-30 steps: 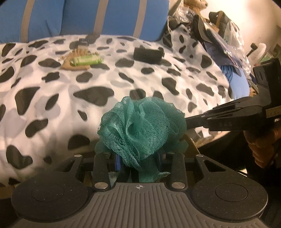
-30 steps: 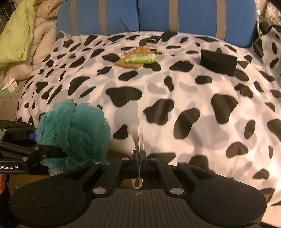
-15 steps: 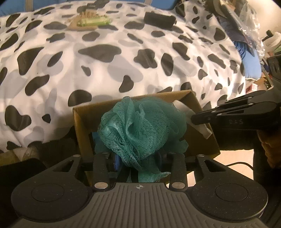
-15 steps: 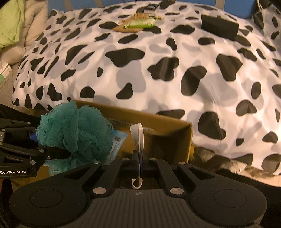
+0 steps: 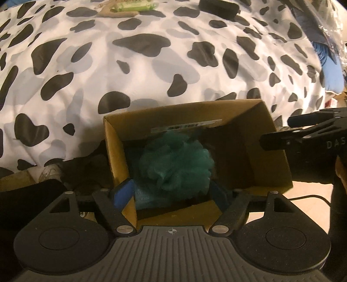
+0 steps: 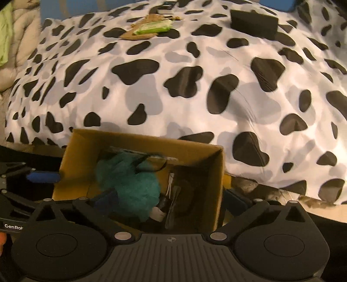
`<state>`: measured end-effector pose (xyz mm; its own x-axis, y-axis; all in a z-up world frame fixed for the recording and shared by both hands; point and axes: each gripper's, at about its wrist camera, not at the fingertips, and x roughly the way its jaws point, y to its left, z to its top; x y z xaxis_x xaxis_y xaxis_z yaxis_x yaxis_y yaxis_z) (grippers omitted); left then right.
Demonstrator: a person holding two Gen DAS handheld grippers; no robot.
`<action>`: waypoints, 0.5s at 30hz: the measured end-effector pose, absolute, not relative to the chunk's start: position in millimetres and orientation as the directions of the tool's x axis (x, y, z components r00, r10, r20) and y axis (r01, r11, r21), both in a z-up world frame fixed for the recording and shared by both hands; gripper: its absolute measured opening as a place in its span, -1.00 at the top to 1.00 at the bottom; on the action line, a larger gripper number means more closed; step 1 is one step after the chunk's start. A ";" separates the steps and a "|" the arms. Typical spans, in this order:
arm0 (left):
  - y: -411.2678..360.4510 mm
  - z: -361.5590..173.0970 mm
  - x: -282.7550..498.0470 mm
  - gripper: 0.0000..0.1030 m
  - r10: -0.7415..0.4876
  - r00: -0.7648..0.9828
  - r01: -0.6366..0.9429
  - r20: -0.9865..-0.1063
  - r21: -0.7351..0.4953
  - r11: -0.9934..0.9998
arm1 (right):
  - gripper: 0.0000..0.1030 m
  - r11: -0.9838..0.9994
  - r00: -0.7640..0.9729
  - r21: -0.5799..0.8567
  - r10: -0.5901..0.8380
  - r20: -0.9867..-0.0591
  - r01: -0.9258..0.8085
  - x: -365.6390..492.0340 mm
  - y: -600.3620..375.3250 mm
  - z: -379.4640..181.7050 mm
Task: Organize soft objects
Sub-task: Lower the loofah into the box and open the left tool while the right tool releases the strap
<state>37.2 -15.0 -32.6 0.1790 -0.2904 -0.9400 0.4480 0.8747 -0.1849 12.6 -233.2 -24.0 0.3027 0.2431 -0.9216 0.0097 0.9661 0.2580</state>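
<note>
A teal mesh bath pouf (image 5: 175,164) lies inside an open cardboard box (image 5: 112,151) at the foot of the bed. My left gripper (image 5: 171,194) hangs just above it, pointing steeply down. Its jaws are opening, and the blue pads stand apart on either side without pressing the pouf. In the right wrist view the pouf (image 6: 128,184) fills the left half of the box (image 6: 82,156). My right gripper (image 6: 170,199) is over the box with its jaws opening wide and nothing between them. A white bit (image 6: 157,213), perhaps the pouf's cord, lies below.
A cow-print duvet (image 6: 195,86) covers the bed behind the box. On it at the far side lie a green packet (image 6: 153,27) on a tan item and a black case (image 6: 253,20). Dark items (image 6: 184,195) fill the box's right half. Floor shows at the right (image 5: 308,191).
Both grippers tilted down over the box. The left let go of the pouf and the right let go of its white cord. The pouf now lies in the box.
</note>
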 end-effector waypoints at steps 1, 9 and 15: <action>-14.9 -33.0 37.6 -0.47 -0.288 0.177 0.446 -0.941 -0.185 0.876 | -0.99 0.967 0.301 0.256 0.242 -0.923 0.009 12.6 -233.1 -24.2; -16.2 -33.1 39.3 -0.47 -0.278 0.176 0.440 -0.944 -0.178 0.880 | -0.99 0.971 0.285 0.239 0.231 -0.930 -0.007 12.9 -230.0 -26.3; -12.8 -32.9 40.9 -0.47 -0.274 0.181 0.418 -0.944 -0.179 0.891 | -0.99 0.973 0.268 0.230 0.223 -0.937 -0.008 13.1 -229.4 -29.0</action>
<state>40.9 -12.8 -32.9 0.1807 -0.2744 -0.9445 0.4180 0.8907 -0.1788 13.1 -229.4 -29.0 0.2677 0.2233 -0.9373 -0.0082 0.9733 0.2295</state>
